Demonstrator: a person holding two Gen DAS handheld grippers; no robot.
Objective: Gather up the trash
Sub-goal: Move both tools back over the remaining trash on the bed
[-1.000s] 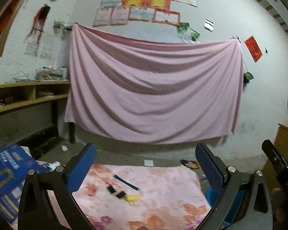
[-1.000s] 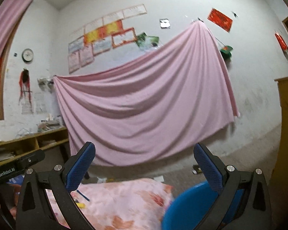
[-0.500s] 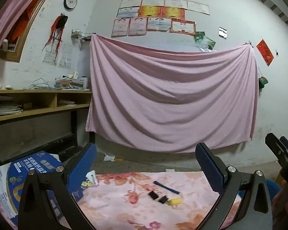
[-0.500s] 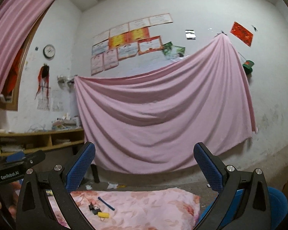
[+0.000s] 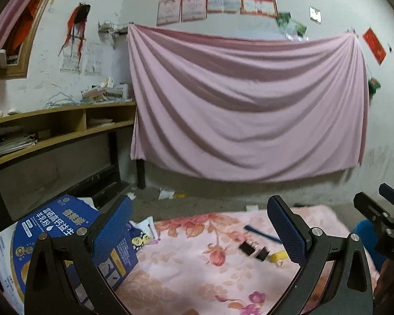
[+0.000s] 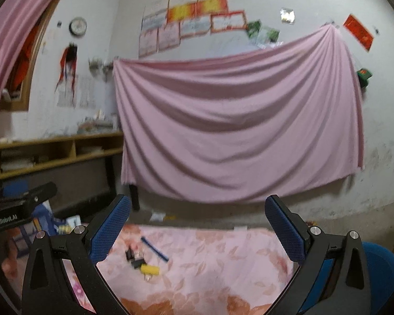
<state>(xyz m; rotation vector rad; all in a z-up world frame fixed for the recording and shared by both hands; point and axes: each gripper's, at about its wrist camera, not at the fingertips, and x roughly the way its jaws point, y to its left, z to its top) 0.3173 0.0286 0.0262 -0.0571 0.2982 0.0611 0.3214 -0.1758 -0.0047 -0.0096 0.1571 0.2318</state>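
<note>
We're on approach, nothing picked yet. Left gripper and right gripper: jaws wide open, empty. Trash on floral cloth: binder clips, yellow piece, blue stick, left view's 3 o'clock. Next: descend, straddle one piece, close.

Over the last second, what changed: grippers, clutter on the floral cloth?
Both views dipped and swung, so both handheld grippers moved; nothing was grasped or released. The left gripper and right gripper stay open and empty. The two black binder clips, yellow clip and blue stick lie as before on the pink floral cloth.
</note>
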